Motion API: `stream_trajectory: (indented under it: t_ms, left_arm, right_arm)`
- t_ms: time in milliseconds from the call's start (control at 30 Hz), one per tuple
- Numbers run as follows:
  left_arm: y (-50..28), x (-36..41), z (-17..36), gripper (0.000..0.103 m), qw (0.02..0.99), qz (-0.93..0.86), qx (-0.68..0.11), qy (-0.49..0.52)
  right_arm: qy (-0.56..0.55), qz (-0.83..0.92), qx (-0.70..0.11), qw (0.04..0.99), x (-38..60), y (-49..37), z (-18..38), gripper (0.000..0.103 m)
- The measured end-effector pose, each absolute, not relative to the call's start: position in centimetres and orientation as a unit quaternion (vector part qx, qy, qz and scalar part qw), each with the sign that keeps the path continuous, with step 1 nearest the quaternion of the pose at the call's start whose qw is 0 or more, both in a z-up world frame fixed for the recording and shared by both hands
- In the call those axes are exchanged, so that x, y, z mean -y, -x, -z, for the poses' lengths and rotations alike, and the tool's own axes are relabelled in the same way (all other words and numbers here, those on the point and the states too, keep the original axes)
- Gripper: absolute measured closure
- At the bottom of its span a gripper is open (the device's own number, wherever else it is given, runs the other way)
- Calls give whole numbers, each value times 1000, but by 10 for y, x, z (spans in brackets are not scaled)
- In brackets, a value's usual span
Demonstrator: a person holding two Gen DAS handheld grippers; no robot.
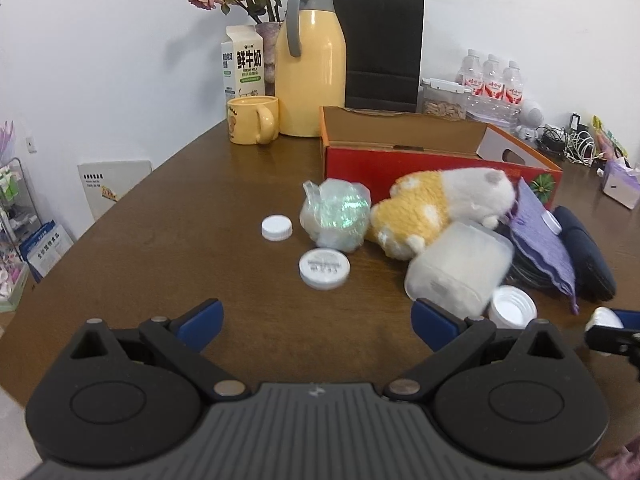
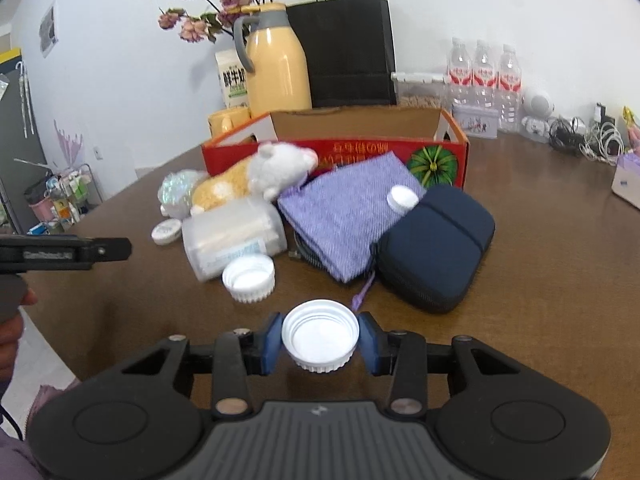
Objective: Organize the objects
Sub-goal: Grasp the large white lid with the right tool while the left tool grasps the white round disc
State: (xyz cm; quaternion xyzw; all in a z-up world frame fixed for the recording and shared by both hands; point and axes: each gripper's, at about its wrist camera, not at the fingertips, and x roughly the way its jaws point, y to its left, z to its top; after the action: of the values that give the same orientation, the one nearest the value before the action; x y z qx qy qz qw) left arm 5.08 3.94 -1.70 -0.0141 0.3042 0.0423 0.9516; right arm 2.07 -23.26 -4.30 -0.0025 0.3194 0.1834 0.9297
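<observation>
My right gripper is shut on a white screw cap, open side up, held over the table's near edge. My left gripper is open and empty, short of a flat white lid. Ahead lie a small white cap, a bagged iridescent ball, a yellow-and-white plush toy, a clear cotton-swab box, another upturned white cap, a purple cloth pouch with a small white cap on it, and a navy zip case. An open red cardboard box stands behind them.
At the back stand a yellow thermos jug, yellow mug, milk carton, black paper bag, dried roses, water bottles and tangled cables. The left gripper shows at the right wrist view's left edge.
</observation>
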Motion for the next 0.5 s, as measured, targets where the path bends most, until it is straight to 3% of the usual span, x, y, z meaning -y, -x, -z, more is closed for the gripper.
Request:
stream_trajectory:
  t_ms: [267, 333, 400, 500]
  left_arm:
    - [-89, -41, 20, 7, 952, -58, -302, 2]
    - [-98, -41, 22, 11, 950, -59, -306, 0]
    - [-106, -41, 26, 24, 949, -60, -310, -2]
    - [-117, -42, 32, 31, 946, -58, -320, -4]
  right_arm:
    - [-1, -180, -292, 939, 233, -41, 28, 64]
    - [-2, -178, -289, 941, 234, -47, 27, 64]
    - [-2, -178, -288, 941, 233, -52, 26, 64]
    - [-1, -181, -287, 941, 232, -57, 26, 64]
